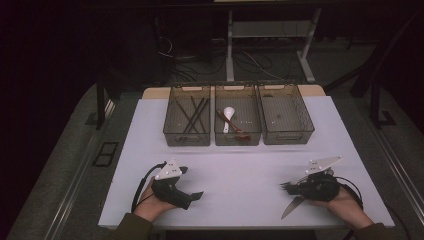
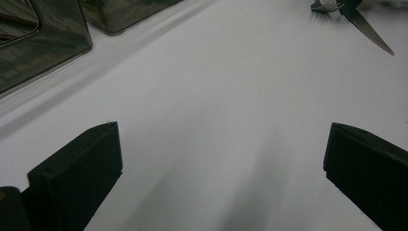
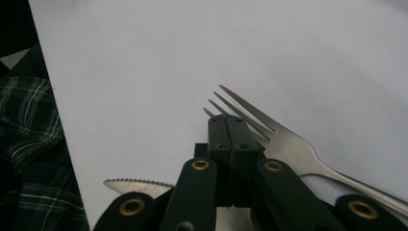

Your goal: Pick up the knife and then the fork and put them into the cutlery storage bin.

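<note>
White table, fork, knife

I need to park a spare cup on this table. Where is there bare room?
The widest bare patch is the white table middle, between the left gripper and right gripper, in front of the three bins. Bare strips flank the bins too. It is crowded near the right gripper, by the fork and knife.
</note>
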Tool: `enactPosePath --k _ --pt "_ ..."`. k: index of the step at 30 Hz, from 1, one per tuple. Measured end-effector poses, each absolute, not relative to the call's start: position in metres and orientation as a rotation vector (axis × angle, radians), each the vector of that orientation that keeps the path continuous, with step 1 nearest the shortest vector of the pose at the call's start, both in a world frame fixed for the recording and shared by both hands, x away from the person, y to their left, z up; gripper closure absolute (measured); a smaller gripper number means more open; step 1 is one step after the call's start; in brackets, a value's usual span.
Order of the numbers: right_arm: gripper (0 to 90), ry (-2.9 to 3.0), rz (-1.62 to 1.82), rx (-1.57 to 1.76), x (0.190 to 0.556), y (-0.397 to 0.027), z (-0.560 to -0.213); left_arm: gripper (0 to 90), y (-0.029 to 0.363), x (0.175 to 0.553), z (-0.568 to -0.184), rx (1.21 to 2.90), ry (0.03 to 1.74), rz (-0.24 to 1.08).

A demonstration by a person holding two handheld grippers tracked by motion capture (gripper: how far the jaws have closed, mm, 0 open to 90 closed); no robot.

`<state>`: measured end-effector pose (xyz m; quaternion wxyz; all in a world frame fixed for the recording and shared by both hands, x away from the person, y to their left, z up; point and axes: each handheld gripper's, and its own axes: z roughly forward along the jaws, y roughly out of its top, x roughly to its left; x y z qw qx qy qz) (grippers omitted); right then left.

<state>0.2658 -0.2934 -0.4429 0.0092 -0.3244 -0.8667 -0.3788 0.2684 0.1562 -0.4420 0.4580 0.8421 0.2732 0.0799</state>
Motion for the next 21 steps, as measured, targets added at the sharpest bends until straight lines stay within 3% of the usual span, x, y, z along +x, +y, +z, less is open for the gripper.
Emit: enactPosePath --k 21 --pt "88.9 -2.74 -1.21 -1.016 0.289 -0.275 -0.444 0.0 0.156 0.268 -0.442 2.076 0.673 0.198"
